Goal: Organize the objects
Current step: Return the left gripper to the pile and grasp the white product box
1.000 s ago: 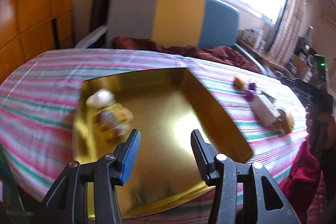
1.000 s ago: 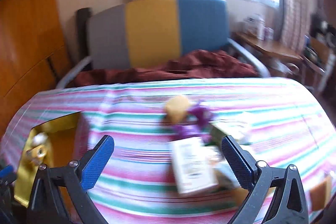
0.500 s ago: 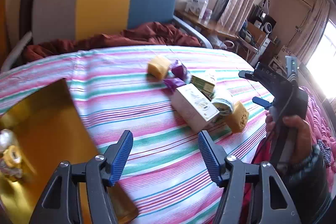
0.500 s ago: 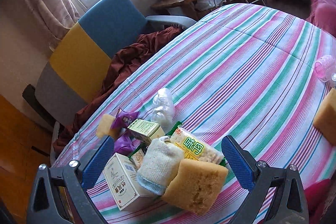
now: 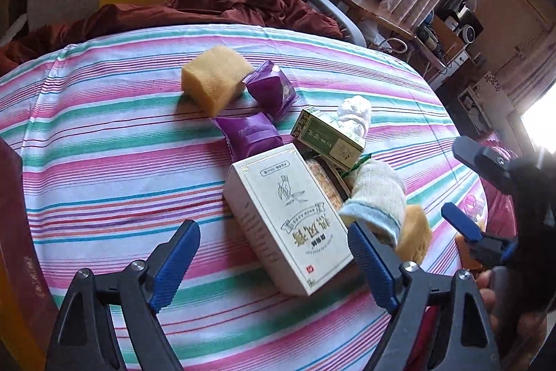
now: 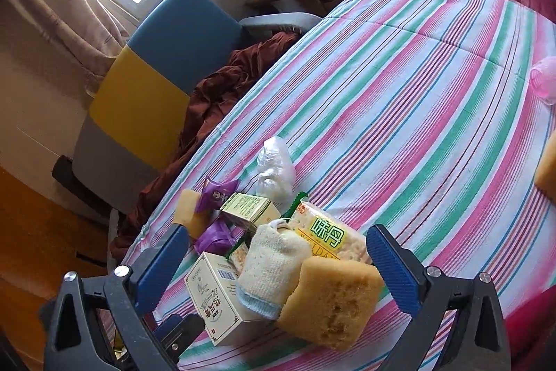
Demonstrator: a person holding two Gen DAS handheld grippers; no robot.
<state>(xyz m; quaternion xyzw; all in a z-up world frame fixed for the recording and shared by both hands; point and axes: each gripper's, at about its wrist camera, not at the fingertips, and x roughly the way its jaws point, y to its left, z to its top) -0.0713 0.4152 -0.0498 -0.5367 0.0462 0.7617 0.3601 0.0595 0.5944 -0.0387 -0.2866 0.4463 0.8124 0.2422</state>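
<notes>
Two pairs of tongs face one pile on the striped desk [image 5: 104, 134], and both stand released with nothing between their pads. The left tongs [image 5: 274, 261] have just been spreading their jaws, and the white box [image 5: 288, 218] lies nearest them, its near end just ahead of the gap. Its long axis runs away from the tongs and slants left, so I judge the left hand the better placed for it, provided the jaws straddle its narrow width. The right tongs [image 6: 278, 270] hover over the other side of the pile, where a sponge [image 6: 330, 298] and a rolled cloth [image 6: 272, 266] sit closest to them, the sponge leaning against the cloth.

Counting outward: one white box, one rolled cloth, one cracker packet [image 6: 330, 239] under the cloth, one small green box [image 5: 328, 138], two purple sweet wrappers [image 5: 252, 132], one clear plastic bag [image 6: 276, 172]. Sponges number three: one near the right tongs, one at the far left of the pile [image 5: 213, 77], one apart at the desk's right edge [image 6: 548, 167]. Beyond stands a chair [image 6: 166, 65] with a brown blanket [image 5: 194, 9].
</notes>
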